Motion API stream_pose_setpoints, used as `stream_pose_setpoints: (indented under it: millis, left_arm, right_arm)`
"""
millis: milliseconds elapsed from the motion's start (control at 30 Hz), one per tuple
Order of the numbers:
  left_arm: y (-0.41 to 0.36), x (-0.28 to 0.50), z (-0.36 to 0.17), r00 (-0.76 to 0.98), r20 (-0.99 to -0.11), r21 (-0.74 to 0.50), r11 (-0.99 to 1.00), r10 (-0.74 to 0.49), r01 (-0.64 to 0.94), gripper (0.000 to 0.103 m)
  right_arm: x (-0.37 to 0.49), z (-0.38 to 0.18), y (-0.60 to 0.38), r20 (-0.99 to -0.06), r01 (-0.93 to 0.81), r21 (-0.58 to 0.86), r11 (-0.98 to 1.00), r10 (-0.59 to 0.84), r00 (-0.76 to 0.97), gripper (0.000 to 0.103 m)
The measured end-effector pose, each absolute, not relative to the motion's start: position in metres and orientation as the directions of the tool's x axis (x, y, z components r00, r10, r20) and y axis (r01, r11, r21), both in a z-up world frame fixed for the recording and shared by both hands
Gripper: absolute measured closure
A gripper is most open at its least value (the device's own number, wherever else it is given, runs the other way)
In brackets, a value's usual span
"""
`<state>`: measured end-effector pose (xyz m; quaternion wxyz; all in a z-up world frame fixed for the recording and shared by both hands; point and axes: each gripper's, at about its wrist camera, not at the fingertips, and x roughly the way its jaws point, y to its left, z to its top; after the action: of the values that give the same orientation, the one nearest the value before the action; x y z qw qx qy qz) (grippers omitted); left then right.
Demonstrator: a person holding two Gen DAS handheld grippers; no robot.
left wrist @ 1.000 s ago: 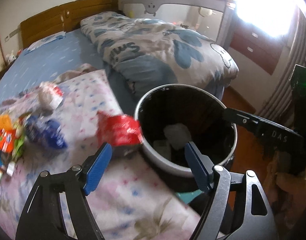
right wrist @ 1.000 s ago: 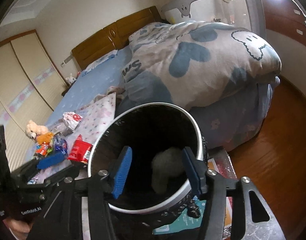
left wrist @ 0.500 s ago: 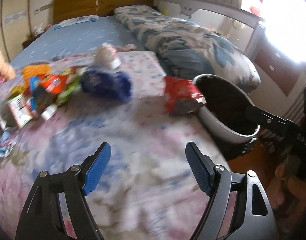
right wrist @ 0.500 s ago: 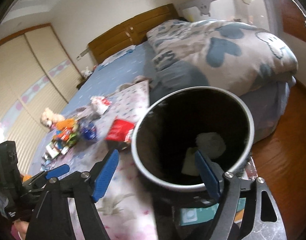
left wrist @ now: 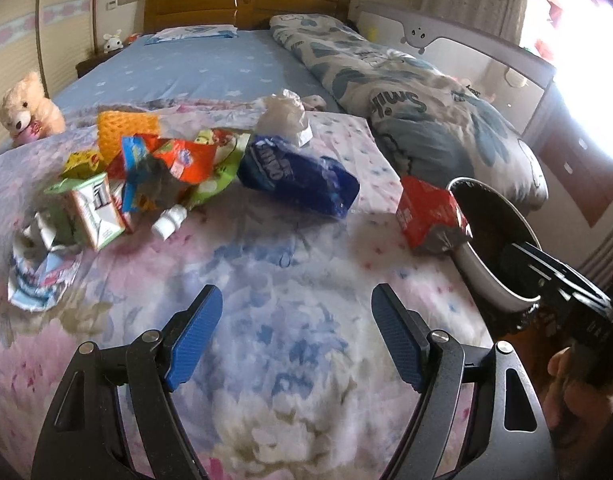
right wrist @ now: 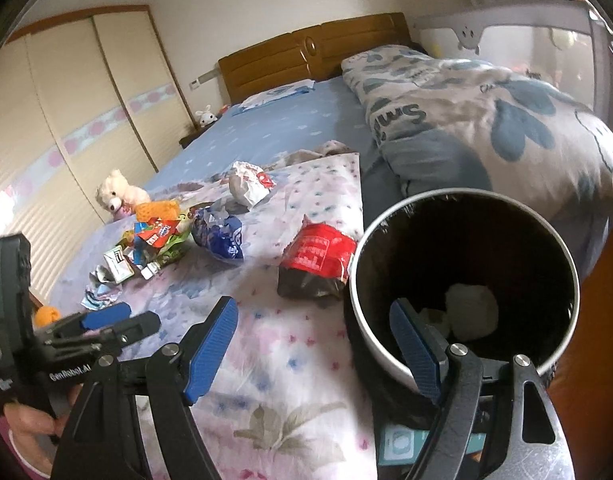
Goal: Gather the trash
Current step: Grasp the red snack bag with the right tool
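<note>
1. Two grippers hang over the bed, both with jaws spread wide and nothing between them.
2. Left gripper points at bare flowered quilt.
3. Right gripper straddles the rim of the trash bin, which stands at the bed's edge with white wads inside.
4. Red packet lies touching the bin's rim.
5. Blue wrapper, a milk carton and mixed wrappers sit heaped farther up the quilt.
6. Teddy bear sits beyond.

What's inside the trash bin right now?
The trash bin holds crumpled white paper wads near the bottom. Its dark liner and the right gripper's finger hide the rest.
</note>
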<state>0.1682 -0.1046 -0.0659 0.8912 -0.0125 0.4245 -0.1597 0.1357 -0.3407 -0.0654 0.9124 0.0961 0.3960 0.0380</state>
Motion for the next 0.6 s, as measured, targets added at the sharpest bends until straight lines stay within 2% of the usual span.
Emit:
stream_pose_setpoints:
  millis: [300,567,600]
  left_arm:
    - [-0.122,0.215,-0.059,0.556,-0.759,-0.212,0.937,-0.337,0.279,0.024]
    - [-0.135,0.257,-0.072,0.527,-0.787,-0.22,0.944,-0.32,0.245,0.024]
    - [-0.136,0.26,-0.074,0.524,-0.794,-0.208,0.948,-0.308,0.242,0.027]
  right_arm:
    - [0.165,-0.071,-0.34,-0.717,-0.038,0.162,0.986,0.145,0.681,0.025]
    - [0.189,-0.083,-0.339,-0.74,-0.068,0.165,0.984,0.169,0.651,0.037]
    - [0.192,-0.086,-0.337,-0.746,-0.077,0.161,0.984,0.172,0.643,0.039]
